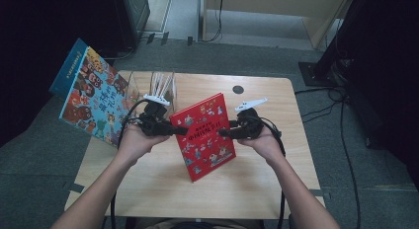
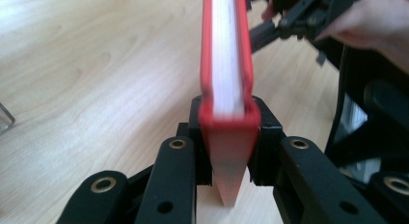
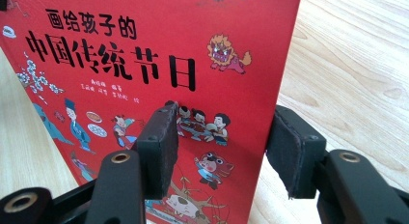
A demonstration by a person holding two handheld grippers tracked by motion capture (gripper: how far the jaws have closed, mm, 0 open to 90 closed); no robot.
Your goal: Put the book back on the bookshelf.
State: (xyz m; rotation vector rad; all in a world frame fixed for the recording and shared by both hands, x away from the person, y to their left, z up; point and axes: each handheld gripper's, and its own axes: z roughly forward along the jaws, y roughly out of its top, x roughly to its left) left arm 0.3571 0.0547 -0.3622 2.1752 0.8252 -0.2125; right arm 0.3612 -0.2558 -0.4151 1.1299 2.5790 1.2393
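Far left in the high view: a blue picture book [image 1: 91, 93] leans at the bench [image 1: 148, 189] edge, a clear acrylic stand [image 1: 160, 86] just right of it, apart from the action.

Left tongs [image 1: 179, 131]: clamped on the red book [image 1: 203, 135] at its left edge. The left gripper view looks straight along the page block, a pad pressed on each cover, so a firm pinch across the book's thickness.

The red book is held above the bench middle, tilted, lower corner close to the wood; cannot tell if it touches.

Right tongs [image 1: 223, 133]: jaws spread, straddling the book's right edge. In the right gripper view one pad [image 3: 159, 147] lies against the front cover, the other [image 3: 289, 154] stands clear beside the edge, so there is no grip there; the left tongs alone carry the load.

Handling, judged: hardcover, stiff, won't sag from one edge. Moderate weight and a glossy cover, so it may pivot or slip in a one-sided pinch. Best hold is across the cover thickness near mid-edge, deep on the pads, with the second tongs on the opposite edge for steadiness.
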